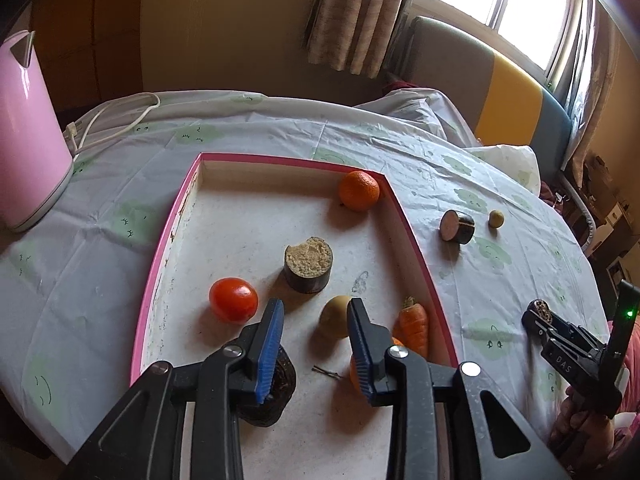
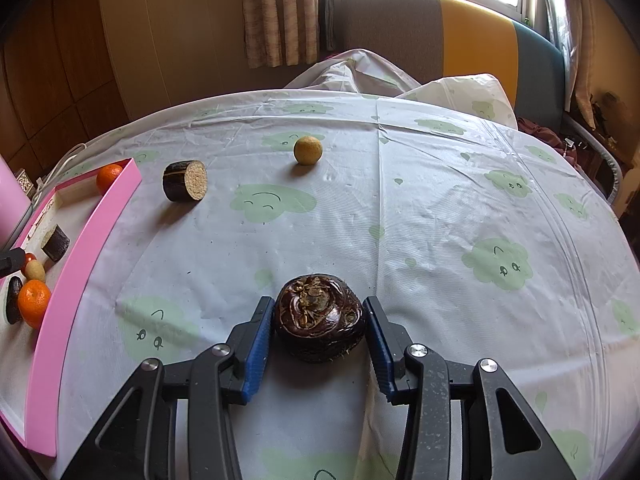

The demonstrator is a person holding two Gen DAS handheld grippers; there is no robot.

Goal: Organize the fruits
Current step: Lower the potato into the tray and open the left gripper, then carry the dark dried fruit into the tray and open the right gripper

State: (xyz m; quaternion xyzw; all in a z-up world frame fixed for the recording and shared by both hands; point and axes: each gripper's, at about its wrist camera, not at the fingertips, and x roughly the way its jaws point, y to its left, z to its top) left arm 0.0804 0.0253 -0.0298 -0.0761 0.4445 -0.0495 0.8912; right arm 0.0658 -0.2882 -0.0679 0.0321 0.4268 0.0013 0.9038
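Observation:
My left gripper [image 1: 315, 308] hangs open over the near end of the pink-rimmed tray [image 1: 408, 232], with nothing between its blue pads. In the tray lie a tomato [image 1: 233, 299], a cut dark-skinned cylinder [image 1: 308, 264], an orange [image 1: 359, 190], a yellow-green fruit [image 1: 334, 318] and a carrot [image 1: 415, 326]. A dark piece [image 1: 276, 392] lies under the left finger, and a second orange [image 1: 354, 372] is half hidden by the right one. My right gripper [image 2: 318, 304] is shut on a dark round fruit [image 2: 320, 320] that rests on the tablecloth.
On the cloth outside the tray lie another cut cylinder [image 2: 185, 181] and a small yellow round fruit [image 2: 307, 150]. A pink kettle [image 1: 28, 132] with a white cord [image 1: 116, 116] stands left of the tray. A hand holds the right gripper [image 1: 538, 312] at the table's right edge.

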